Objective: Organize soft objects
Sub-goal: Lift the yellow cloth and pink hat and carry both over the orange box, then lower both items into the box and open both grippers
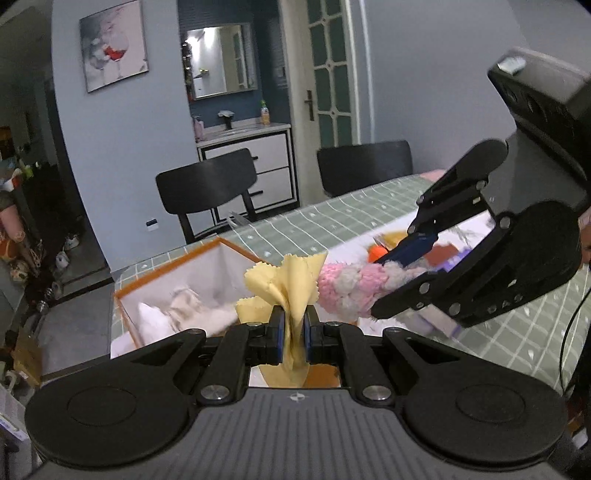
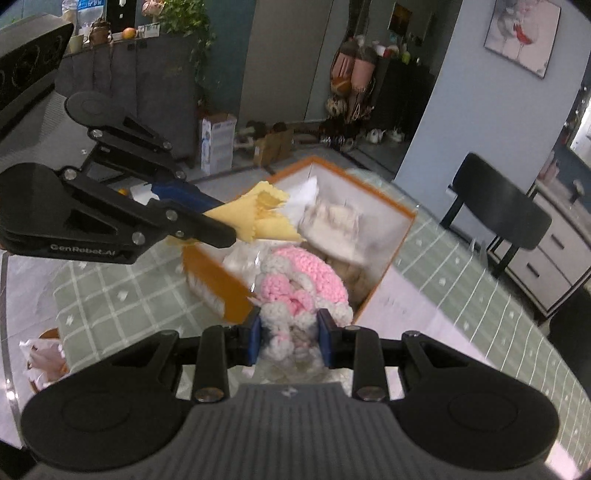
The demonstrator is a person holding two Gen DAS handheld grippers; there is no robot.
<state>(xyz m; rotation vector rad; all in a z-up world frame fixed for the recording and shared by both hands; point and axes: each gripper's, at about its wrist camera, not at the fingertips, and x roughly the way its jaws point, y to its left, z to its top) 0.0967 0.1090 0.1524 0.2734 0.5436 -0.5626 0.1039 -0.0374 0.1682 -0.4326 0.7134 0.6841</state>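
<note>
a home, in its dining area. the bench (image 1: 362, 214) wears a green checked tablecloth, with black dining chairs (image 1: 208, 188) drawn up to it. a framed wine-glass picture (image 1: 114, 44) hangs on the grey wall. beyond, an alcove holds a washbasin cabinet (image 1: 255, 166) under a mirror (image 1: 221, 61), next to a panelled glass door (image 1: 332, 70). the right wrist view shows shoes (image 2: 380, 134) lined along the floor, hanging bags (image 2: 349, 70) and a houseplant (image 2: 188, 22).
</note>
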